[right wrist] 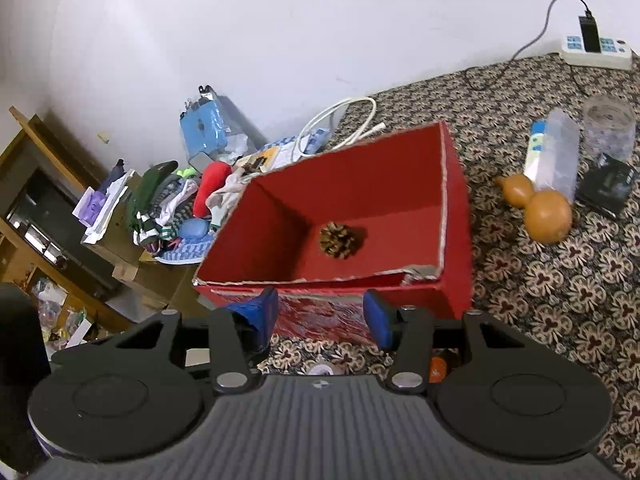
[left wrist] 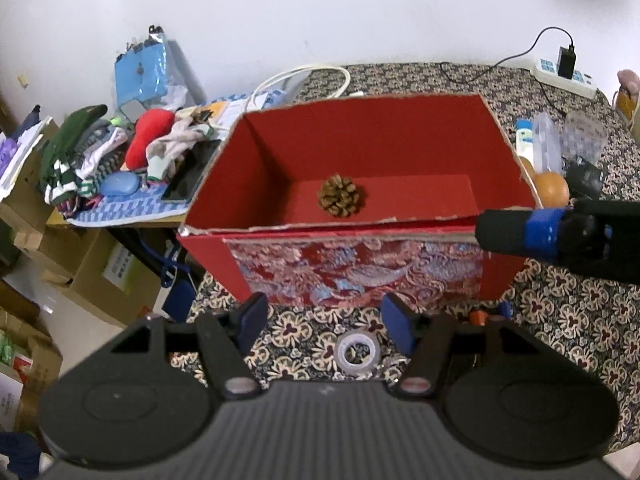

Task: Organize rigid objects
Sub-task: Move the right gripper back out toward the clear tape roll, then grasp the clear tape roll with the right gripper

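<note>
Left gripper (left wrist: 324,322), jaws wide and empty, hovers over tape roll (left wrist: 356,354) before red box (left wrist: 404,236); right gripper (right wrist: 320,316) likewise empty; pine cone (left wrist: 338,195) already boxed; lower squarely, straddling the roll's rim.

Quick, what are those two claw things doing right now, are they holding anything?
Left gripper: open, fingers apart, holding nothing.
Right gripper: open, fingers apart, holding nothing.
</note>
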